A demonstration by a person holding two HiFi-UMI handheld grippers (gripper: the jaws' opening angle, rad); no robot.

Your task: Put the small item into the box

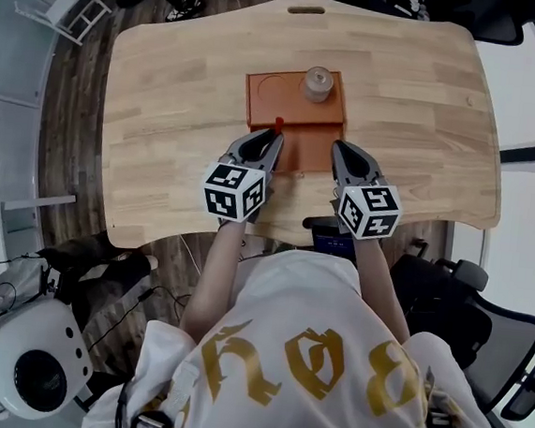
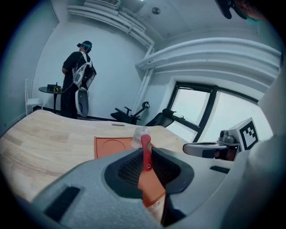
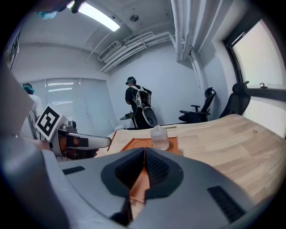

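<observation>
An orange box [image 1: 269, 100] with a round recess lies at mid-table, and a small clear bottle [image 1: 318, 83] stands on its right part. My left gripper [image 1: 275, 136] is shut on a thin red item [image 1: 278, 123], held upright over the box's near edge. The left gripper view shows that red item [image 2: 146, 152] pinched between the jaws, with the box [image 2: 111, 145] and bottle [image 2: 139, 132] beyond. My right gripper [image 1: 337, 147] is shut at the right edge of the orange lid [image 1: 306, 151]. In the right gripper view the lid [image 3: 139, 188] runs up into the closed jaws.
The wooden table [image 1: 165, 104] has bare wood on both sides of the box. A black office chair [image 1: 483, 323] stands at the right near the table's front edge. A person [image 3: 136, 105] stands far behind the table.
</observation>
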